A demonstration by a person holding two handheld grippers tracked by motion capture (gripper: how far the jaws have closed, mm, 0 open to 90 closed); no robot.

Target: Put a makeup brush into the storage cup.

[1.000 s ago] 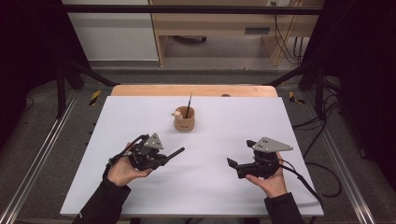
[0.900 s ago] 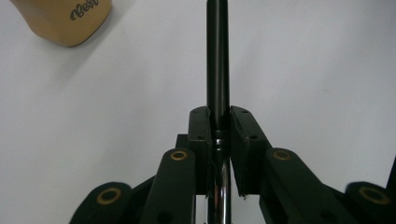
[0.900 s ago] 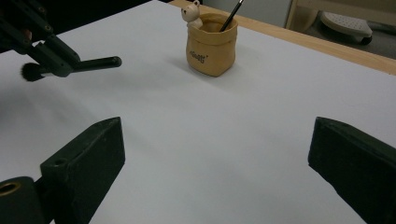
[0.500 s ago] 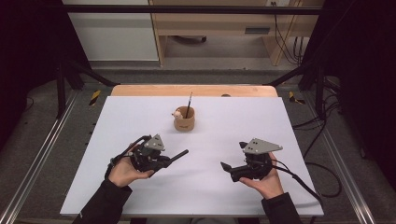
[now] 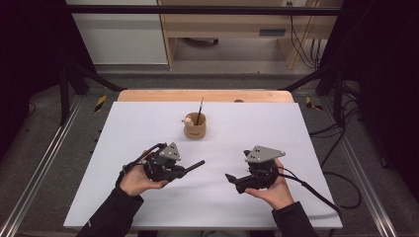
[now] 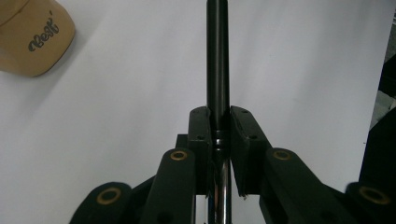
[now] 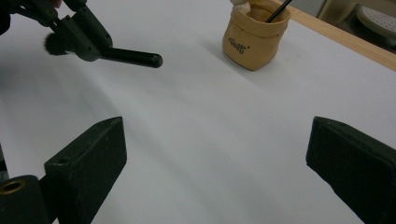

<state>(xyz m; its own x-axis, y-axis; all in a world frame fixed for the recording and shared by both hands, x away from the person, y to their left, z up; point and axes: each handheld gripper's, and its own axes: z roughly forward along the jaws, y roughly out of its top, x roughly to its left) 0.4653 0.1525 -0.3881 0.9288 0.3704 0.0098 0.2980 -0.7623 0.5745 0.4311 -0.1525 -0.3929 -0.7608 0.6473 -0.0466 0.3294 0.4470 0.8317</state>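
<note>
My left gripper [image 5: 182,170] hovers over the white table top [image 5: 306,148] at the near left, shut on a black-handled brush [image 5: 195,165] whose handle points right, toward the middle. In the left gripper view the jaws clamp the brush [image 6: 217,56] just above its chrome ferrule. My right gripper [image 5: 232,180] is at the near right, pointing left, open, with nothing between its jaws. In the right gripper view its pads [image 7: 93,149] stand wide apart, with the left gripper [image 7: 93,44] and the brush handle [image 7: 135,58] farther off. A tan pot [image 5: 194,129] stands mid-table holding a thin black brush [image 5: 199,109].
A wooden strip [image 5: 148,96] runs along the table's far edge. Metal rails [image 5: 39,168] flank the table on the left, and cables [image 5: 341,177] trail off at the right. The tan pot [image 7: 252,44] lies beyond and to the right of the held brush in the right gripper view.
My right gripper has drifted left toward the table's middle. The left gripper and its brush have stayed put.
</note>
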